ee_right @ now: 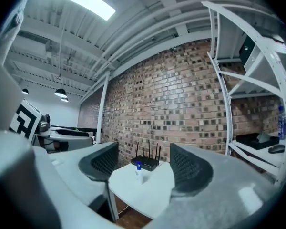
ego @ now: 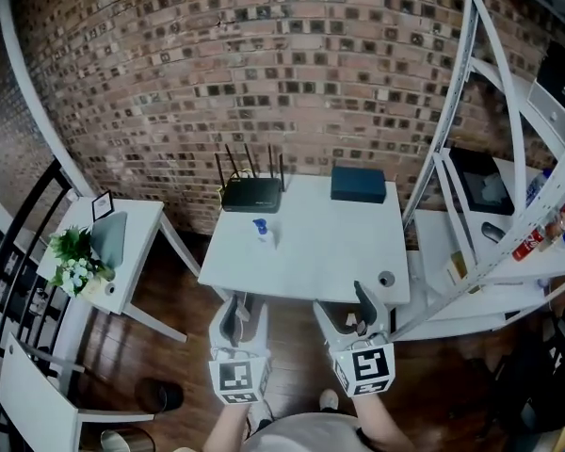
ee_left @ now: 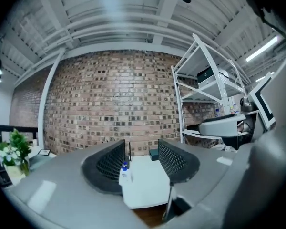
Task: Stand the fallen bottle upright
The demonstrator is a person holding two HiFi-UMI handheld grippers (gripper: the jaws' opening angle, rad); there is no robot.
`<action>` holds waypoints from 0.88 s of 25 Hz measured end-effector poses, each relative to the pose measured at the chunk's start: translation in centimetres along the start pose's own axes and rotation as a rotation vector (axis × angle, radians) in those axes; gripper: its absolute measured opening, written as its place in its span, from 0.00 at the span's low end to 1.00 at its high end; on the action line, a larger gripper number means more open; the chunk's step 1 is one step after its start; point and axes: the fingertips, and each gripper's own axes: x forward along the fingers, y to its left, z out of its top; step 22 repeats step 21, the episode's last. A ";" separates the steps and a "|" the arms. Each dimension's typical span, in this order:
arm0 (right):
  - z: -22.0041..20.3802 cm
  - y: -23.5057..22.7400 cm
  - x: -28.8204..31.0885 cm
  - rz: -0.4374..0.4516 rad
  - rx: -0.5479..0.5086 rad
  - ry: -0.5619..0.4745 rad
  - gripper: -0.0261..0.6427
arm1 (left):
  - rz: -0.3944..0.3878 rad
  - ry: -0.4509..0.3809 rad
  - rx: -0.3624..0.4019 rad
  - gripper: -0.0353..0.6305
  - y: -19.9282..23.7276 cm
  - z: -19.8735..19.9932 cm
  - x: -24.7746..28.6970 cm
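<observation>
A small clear bottle with a blue cap (ego: 261, 232) stands upright on the white table (ego: 330, 252), left of its middle. Both grippers hang level in front of the table's near edge, well short of the bottle. My left gripper (ego: 236, 313) is open with nothing between its jaws; in the left gripper view the bottle (ee_left: 125, 173) shows far off by the left jaw of the left gripper (ee_left: 140, 159). My right gripper (ego: 347, 311) is open and empty too. The right gripper view frames the bottle (ee_right: 139, 171) between the spread jaws of the right gripper (ee_right: 143, 165).
A black router with antennas (ego: 251, 194) and a dark blue box (ego: 359, 185) sit at the table's back edge, and a small round item (ego: 386, 278) near its front right corner. A white shelf rack (ego: 508, 205) stands right. A side table with a plant (ego: 75, 257) stands left.
</observation>
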 end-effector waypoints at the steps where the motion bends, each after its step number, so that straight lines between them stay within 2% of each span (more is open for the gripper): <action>1: 0.5 0.7 -0.2 0.000 -0.004 -0.011 0.52 | 0.003 -0.003 0.017 0.39 0.6 0.1 -0.6; 5: 1.0 2.8 0.2 0.006 0.002 -0.006 0.52 | -0.013 -0.004 -0.002 0.40 2.6 0.4 -2.1; 9: 0.4 5.4 0.4 0.024 -0.007 0.016 0.51 | -0.019 0.041 -0.044 0.39 4.4 -0.8 -3.6; 22: 1.0 10.2 1.0 0.040 -0.035 0.018 0.50 | -0.018 0.030 -0.057 0.39 8.2 -1.3 -5.8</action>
